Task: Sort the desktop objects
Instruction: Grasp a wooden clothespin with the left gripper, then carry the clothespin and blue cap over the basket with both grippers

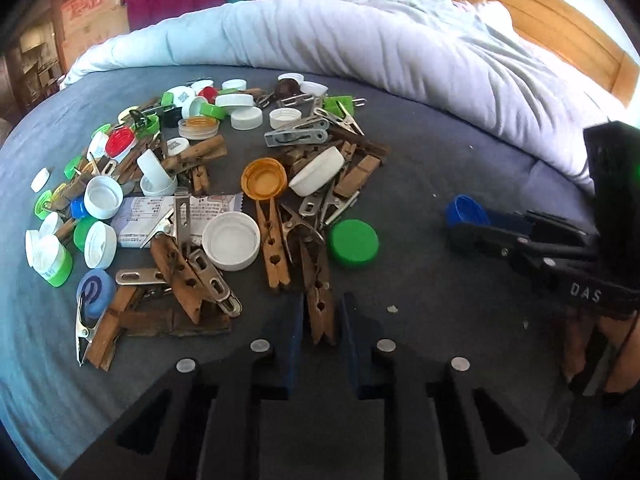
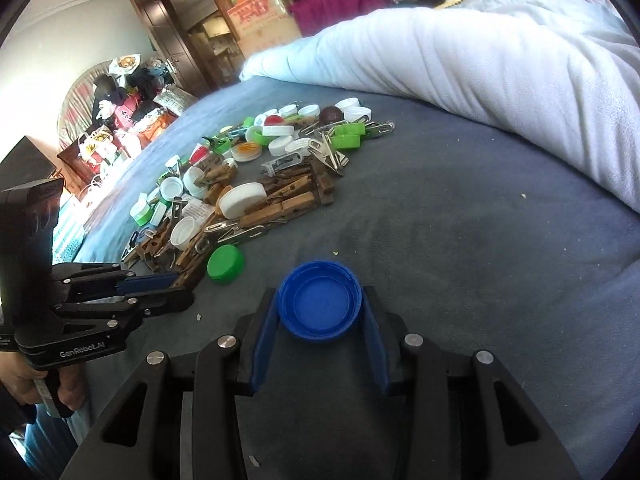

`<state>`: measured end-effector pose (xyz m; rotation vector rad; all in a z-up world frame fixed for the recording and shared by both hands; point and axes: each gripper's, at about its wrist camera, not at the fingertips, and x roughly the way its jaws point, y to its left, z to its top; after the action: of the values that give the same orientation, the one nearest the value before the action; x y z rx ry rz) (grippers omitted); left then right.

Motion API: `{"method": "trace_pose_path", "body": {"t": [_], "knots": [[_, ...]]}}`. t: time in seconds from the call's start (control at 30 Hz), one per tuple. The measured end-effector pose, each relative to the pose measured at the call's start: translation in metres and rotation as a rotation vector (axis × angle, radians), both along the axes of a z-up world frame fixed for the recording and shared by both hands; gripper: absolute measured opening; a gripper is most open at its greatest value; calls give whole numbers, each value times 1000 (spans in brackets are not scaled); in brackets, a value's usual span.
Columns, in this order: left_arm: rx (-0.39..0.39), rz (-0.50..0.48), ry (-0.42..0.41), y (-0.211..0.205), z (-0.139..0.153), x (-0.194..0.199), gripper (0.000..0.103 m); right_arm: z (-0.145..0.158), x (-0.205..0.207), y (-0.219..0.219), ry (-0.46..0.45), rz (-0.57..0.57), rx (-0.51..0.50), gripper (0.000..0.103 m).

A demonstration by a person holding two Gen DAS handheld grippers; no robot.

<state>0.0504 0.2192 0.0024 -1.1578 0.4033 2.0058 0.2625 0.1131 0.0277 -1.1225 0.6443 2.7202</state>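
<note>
The right gripper (image 2: pixel 320 312) clasps a blue cap (image 2: pixel 320 306) well clear of the pile at its 10 o'clock, while the left gripper (image 1: pixel 320 316), jaws parted, straddles a peg (image 1: pixel 322 308) at the pile's 6 o'clock edge, whose slim wood could twist free.

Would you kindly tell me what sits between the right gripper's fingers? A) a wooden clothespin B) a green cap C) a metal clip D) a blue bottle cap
D: the blue bottle cap, open side up, sits between the right gripper pads, apart from the pile, where the green cap lies.
</note>
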Motion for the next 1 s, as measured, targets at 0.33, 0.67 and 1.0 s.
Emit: {"method": "trace_pose_path", "body": {"t": [0.33,0.67,1.0], "knots": [[32,114,133,-35,56,10,14,15,4,-9,15,4,32,38],[13,289,268,-92,117,7,14,76,-8,-52,92,79,86,38],[50,435,366,-168,164,8,14,134,-39,-108,166,194,150,38]]}}
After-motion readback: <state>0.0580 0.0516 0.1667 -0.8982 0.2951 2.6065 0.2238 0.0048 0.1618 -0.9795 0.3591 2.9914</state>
